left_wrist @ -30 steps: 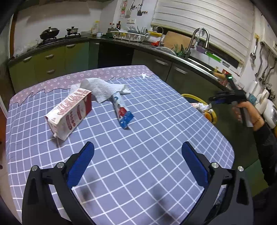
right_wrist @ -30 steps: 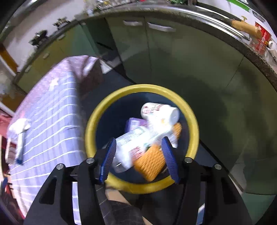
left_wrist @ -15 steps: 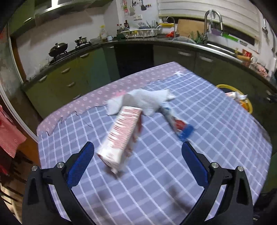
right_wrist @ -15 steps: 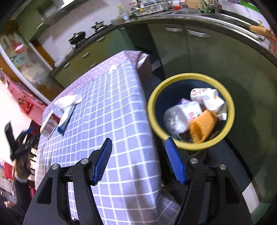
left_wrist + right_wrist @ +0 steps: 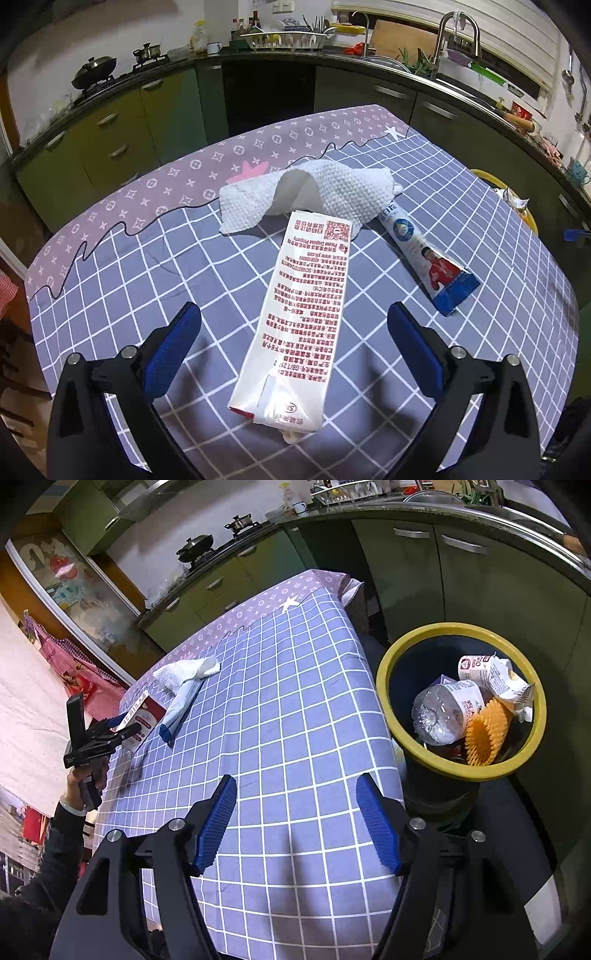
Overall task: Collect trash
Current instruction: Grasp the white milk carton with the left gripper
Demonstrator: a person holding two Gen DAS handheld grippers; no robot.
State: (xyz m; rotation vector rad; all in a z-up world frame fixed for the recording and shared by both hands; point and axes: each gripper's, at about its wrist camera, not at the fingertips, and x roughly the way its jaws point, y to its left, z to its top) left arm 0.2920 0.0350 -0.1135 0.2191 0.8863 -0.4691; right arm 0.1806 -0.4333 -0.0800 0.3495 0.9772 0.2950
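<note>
A white milk carton (image 5: 303, 314) with red print lies flat on the checked tablecloth (image 5: 147, 280). My left gripper (image 5: 293, 332) is open and straddles its near half, pads clear of it. Behind the carton lie a crumpled paper towel (image 5: 314, 192) and a flattened blue-and-white tube (image 5: 428, 258). My right gripper (image 5: 295, 786) hangs over the table's near corner, jaws opening, nothing between them. To its right stands the yellow-rimmed bin (image 5: 461, 627) holding a plastic bottle (image 5: 439, 716), an orange foam net (image 5: 484, 731) and a white pack (image 5: 495, 675). The right wrist view also shows the left gripper (image 5: 125, 731) by the carton (image 5: 146, 716).
Green kitchen cabinets (image 5: 122, 122) and a counter with stove, dish rack and sink (image 5: 454, 55) ring the table. The bin's rim (image 5: 487, 177) peeks past the table's right edge. A sleeved hand (image 5: 74, 790) holds the left gripper at the table's far side.
My left gripper swung over to the carton, which now lies between its fingers. My right gripper drew back from above the bin to the table's corner, and its jaws stand wider.
</note>
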